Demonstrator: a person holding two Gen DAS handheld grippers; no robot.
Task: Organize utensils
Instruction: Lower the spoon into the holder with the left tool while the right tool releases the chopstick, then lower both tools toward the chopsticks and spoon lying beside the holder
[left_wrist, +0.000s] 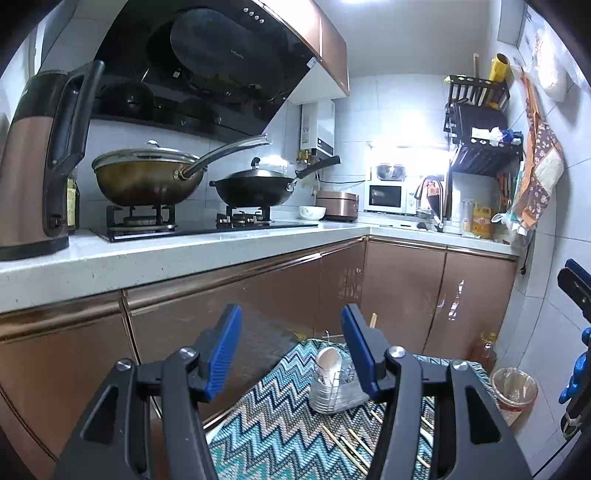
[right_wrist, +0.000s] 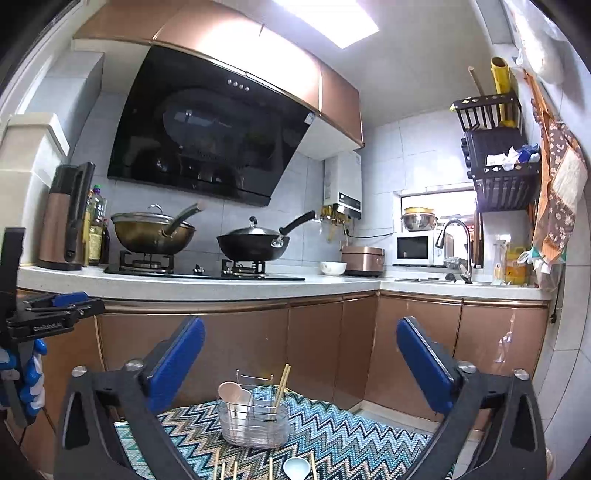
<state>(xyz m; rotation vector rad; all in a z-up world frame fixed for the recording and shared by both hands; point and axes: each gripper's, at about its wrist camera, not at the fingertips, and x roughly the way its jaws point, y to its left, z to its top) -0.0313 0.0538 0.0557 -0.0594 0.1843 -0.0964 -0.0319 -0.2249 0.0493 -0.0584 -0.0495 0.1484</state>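
Note:
A clear utensil holder with a wire frame stands on a zigzag cloth. It holds pale spoons on the left and two chopsticks on the right. Several loose chopsticks and a white spoon lie on the cloth in front of it. In the left wrist view the holder sits between the fingers, with loose chopsticks nearer. My left gripper is open and empty. My right gripper is open wide and empty, above and behind the holder.
A kitchen counter with a stove, two woks and a kettle runs behind. Copper cabinet doors stand just beyond the cloth. A bin and an oil bottle stand on the floor at right.

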